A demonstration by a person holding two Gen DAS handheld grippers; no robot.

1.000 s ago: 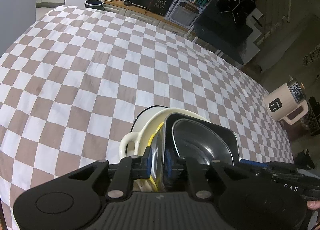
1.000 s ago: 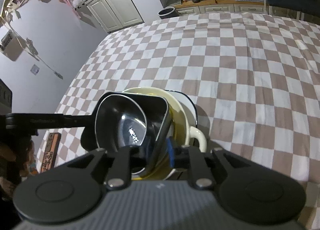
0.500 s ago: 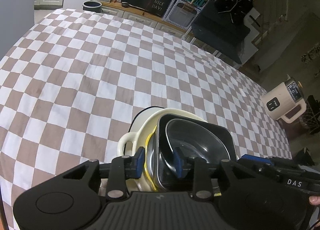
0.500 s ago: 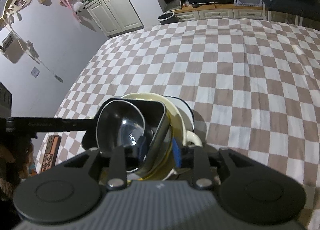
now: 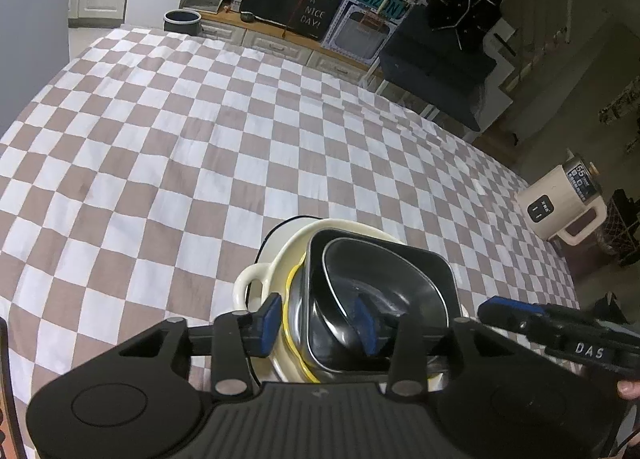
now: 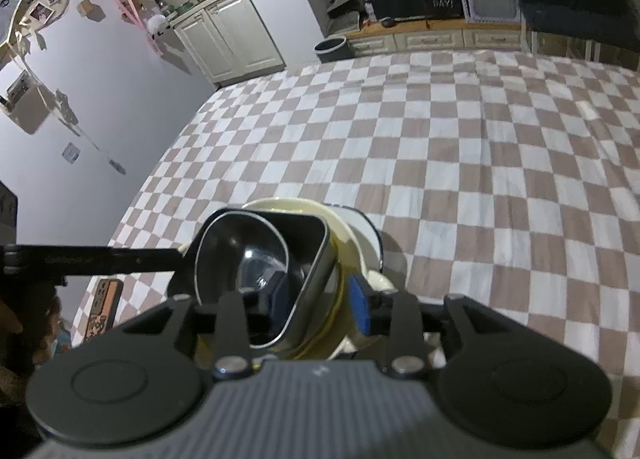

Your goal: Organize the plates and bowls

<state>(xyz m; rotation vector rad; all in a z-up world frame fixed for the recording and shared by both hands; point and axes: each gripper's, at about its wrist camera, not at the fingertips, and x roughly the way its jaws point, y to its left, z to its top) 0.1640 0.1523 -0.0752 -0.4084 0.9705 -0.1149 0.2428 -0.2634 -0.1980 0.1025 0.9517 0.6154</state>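
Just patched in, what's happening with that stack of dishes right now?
A person holds one tool in each hand over nested dishes on the checkered tablecloth: a black square dish in a yellow-rimmed plate, inside a cream handled bowl. The left tool and right tool straddle the stack's opposite rims; both jaws have just been opening, letting go.

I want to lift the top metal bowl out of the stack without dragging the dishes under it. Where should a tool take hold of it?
Grip the metal bowl by its thin raised rim, one pad inside and one outside, coming down from above on the near side. It sits nested in the black square dish, so its outer wall is hidden and only the rim stands free.
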